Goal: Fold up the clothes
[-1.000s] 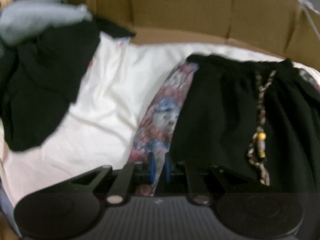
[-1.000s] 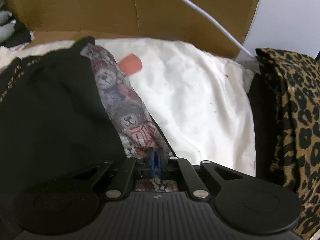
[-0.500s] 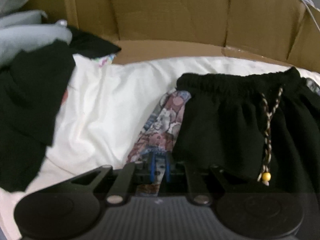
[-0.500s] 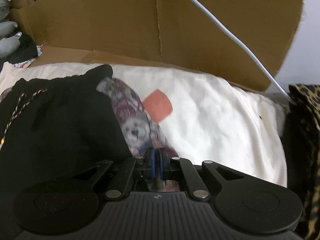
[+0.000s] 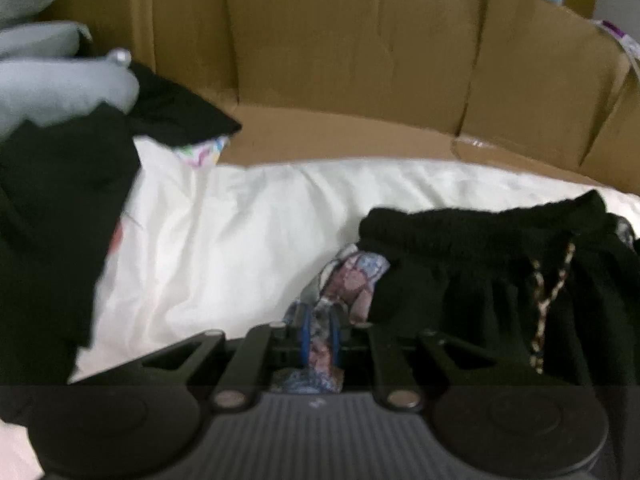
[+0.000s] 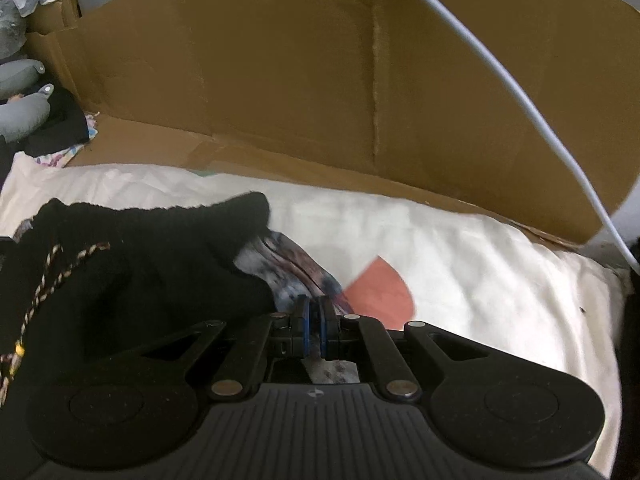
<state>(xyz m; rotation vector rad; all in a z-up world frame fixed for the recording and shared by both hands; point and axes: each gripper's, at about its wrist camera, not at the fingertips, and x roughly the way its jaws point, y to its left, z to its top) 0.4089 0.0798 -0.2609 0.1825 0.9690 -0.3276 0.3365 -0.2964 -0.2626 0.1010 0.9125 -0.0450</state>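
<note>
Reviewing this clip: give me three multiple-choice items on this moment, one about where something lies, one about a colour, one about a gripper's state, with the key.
1. Where does the coral patch lie?
A. on the white sheet, beside the right gripper
B. on the cardboard wall
C. on the black shorts

2. What colour is the bead on the shorts' braided drawstring?
A. red
B. yellow
C. green

3. What is the left gripper doing?
A. open above the sheet
B. shut on the printed side panel of the shorts
C. shut on the drawstring

Key: 1 A, the patch sits on the sheet just right of the blue pads. 2 B, a yellow bead shows at the right wrist view's left edge. 3 B, patterned fabric is pinched between its pads.
</note>
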